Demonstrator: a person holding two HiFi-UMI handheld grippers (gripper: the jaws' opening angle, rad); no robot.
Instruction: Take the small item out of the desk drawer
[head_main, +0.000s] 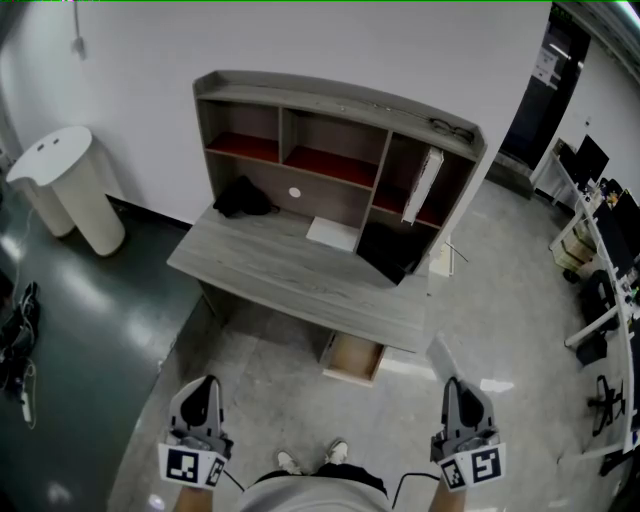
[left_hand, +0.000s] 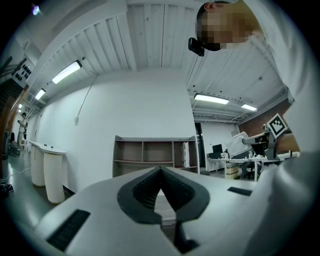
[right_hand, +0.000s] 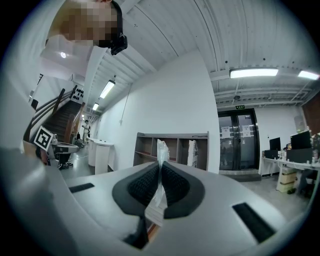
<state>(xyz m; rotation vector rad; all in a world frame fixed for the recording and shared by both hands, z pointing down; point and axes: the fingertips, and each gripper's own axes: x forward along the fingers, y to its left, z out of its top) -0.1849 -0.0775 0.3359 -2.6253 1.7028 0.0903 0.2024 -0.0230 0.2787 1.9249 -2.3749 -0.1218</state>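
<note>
There are two tools, both held level well in front of the tabletop (head_main: 300, 275) and pointing toward it. The right tool (right_hand: 160, 167) has its jaws narrowed down onto one small item, a flat clear packet (right_hand: 159, 187) with a white label. The packet stands on edge between the ribbed pads, and its top pokes up past the tips. What is inside the packet is too small to make out. The left tool (left_hand: 161, 172) is closed tip to tip and holds nothing. In the head view the hands behind both tools are cut off by the bottom edge, and only the marker cubes and the tool bodies show. Two shoes (head_main: 288, 462) appear between the tools, also on the near side of the tabletop. One drawer (head_main: 352, 362) hangs pulled out below the tabletop's near edge. Only its front part shows as pale wood, because the rest lies hidden under the tabletop. On the tabletop rest one black bundle (head_main: 243, 197) near the back left and one white sheet (head_main: 332, 232) near the middle. A hutch (head_main: 330, 110) with three columns of compartments stands along the tabletop's far side, with a white slab (head_main: 422, 187) leaning in its right column. A white round bin (head_main: 75, 185) stands on the floor to the left of the tabletop.
</note>
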